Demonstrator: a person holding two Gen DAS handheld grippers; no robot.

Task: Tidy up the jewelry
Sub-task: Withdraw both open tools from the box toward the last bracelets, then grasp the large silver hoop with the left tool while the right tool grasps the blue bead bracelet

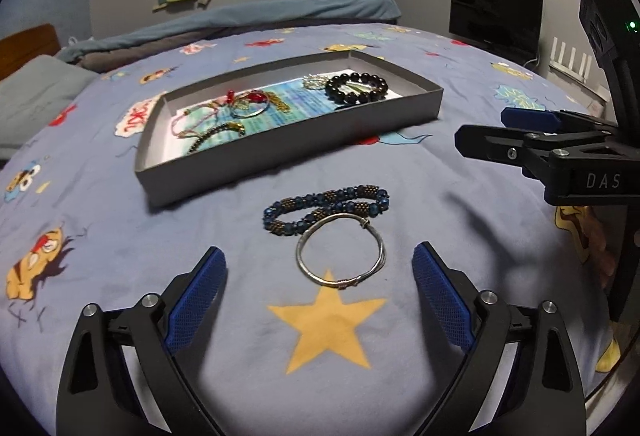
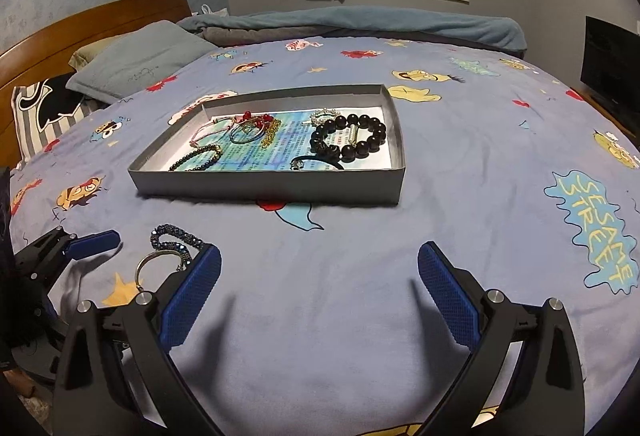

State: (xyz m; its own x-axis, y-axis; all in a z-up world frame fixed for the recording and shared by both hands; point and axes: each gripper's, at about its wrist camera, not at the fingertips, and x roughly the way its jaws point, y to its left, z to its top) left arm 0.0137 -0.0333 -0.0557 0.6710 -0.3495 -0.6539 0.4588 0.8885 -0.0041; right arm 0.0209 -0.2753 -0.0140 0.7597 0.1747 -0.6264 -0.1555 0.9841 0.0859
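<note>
Both tongs, left tongs (image 1: 316, 292) and right tongs (image 2: 320, 288), gape wide; thin silver wire bangle (image 1: 341, 251) lies between the left pads, grey cardboard tray (image 1: 296, 152) at 12 o'clock.

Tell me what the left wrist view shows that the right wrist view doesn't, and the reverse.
Only the left wrist view: the whole silver bangle between the open left gripper's fingers, overlapping the blue beaded bracelet.
Only the right wrist view: a black cord piece near the box's front wall, bare sheet inside the open right gripper.
Both: the grey box holding jewelry.
</note>
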